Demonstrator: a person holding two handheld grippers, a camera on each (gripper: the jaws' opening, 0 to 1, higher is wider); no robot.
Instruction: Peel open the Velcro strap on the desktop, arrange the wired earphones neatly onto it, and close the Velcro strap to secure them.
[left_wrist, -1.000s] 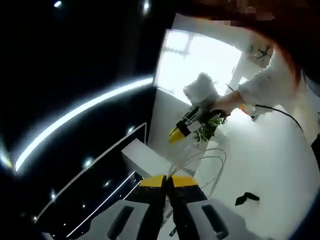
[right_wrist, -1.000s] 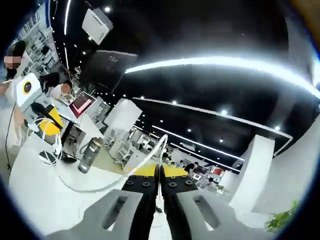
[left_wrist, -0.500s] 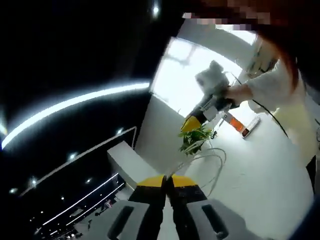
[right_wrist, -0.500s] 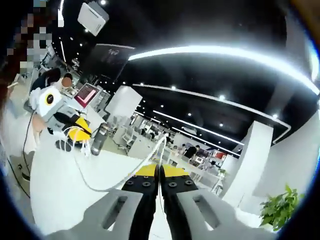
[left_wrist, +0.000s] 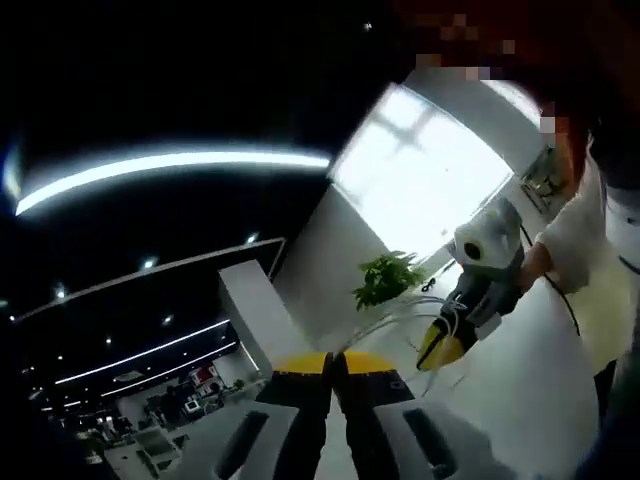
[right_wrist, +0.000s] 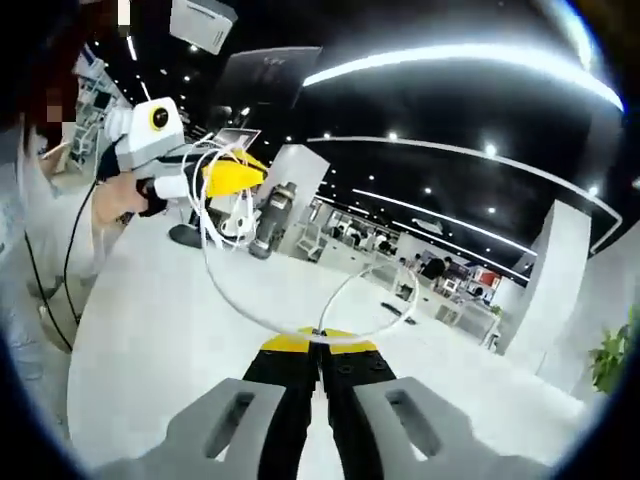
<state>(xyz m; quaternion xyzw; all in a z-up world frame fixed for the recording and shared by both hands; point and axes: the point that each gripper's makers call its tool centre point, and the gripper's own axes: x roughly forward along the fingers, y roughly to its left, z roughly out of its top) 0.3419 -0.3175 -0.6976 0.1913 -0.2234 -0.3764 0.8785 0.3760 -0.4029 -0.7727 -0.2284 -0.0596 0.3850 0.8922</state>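
The earphones (right_wrist: 262, 305), a thin white cable, hang in the air between the two grippers, above the white counter (right_wrist: 150, 340). In the right gripper view the right gripper (right_wrist: 320, 340) has its yellow-tipped jaws pressed together on the cable, which loops up and away to the left gripper (right_wrist: 245, 178), held in a hand (right_wrist: 120, 205) with coils of cable bunched at its yellow tips. Beyond it a dark bottle (right_wrist: 272, 218) stands on the counter. In the left gripper view the left gripper (left_wrist: 334, 362) shows its jaws together, and whether cable sits between them I cannot tell there. Farther off, the right gripper (left_wrist: 440, 345) trails faint cable loops beside a green plant (left_wrist: 385, 280) and a bright window (left_wrist: 425, 170).
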